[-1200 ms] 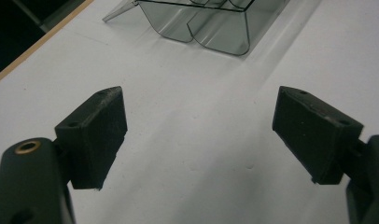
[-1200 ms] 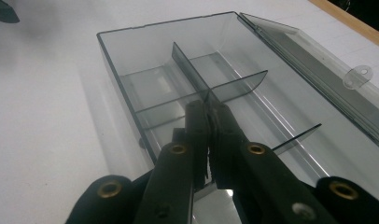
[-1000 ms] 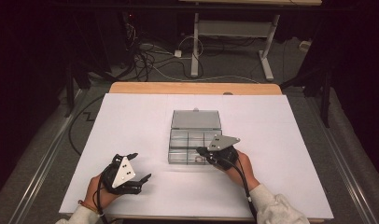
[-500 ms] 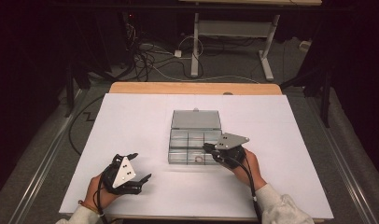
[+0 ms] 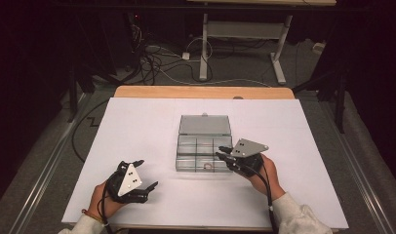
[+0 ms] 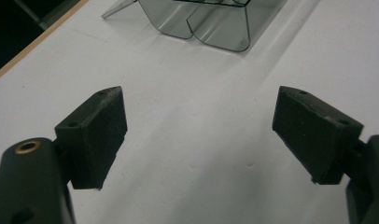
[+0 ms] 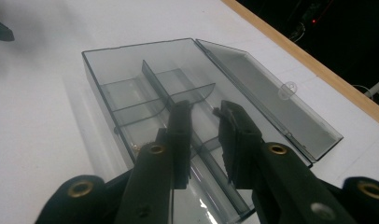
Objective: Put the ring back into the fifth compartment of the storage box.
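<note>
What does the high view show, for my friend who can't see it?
A person's right gripper hovers at the near right corner of a clear compartment box, lid open, on a white table. A small ring lies inside. The left gripper rests apart, jaws open.

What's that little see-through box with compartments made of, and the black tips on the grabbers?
The box looks like smoke-tinted clear plastic: glossy, the table showing through its walls. The left gripper pads look like matte black rubber or foam, faintly grainy; I can't tell which.
</note>
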{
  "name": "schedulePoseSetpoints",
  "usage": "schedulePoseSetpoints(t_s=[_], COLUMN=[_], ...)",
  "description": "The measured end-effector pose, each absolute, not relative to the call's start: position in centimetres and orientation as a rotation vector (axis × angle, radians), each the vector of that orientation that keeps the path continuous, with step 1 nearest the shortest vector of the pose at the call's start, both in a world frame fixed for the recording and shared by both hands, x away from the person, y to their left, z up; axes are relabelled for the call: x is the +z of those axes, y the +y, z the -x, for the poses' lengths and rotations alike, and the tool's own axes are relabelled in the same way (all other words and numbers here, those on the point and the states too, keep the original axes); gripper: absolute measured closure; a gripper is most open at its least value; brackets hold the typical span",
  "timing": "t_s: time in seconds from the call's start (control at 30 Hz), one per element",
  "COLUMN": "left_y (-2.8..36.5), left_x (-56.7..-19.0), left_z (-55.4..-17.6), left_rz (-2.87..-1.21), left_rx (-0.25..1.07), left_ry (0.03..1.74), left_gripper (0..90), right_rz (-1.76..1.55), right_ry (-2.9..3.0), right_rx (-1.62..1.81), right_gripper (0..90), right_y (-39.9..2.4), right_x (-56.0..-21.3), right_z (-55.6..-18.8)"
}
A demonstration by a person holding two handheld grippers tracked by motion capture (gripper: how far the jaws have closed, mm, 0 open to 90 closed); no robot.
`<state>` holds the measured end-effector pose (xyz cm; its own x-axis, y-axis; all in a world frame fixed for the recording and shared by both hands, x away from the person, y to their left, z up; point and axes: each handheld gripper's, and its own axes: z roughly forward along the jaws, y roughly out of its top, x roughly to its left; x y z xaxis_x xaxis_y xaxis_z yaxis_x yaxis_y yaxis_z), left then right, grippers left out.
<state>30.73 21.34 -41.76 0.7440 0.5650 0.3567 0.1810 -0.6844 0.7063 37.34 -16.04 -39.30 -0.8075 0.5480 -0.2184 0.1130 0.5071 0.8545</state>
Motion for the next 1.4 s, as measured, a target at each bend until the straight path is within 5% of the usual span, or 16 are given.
schedulePoseSetpoints(t_s=[1.4], left_y=[21.3], left_x=[-41.8], left_z=[-30.7], left_rz=[-2.284], left_rx=[0.746], left_ry=[0.552], left_gripper=[17.5], right_rz=[-0.612], right_ry=[2.101], right_rx=[1.256], right_gripper=[30.8], right_y=[-20.6], right_x=[-38.0], right_z=[-34.7])
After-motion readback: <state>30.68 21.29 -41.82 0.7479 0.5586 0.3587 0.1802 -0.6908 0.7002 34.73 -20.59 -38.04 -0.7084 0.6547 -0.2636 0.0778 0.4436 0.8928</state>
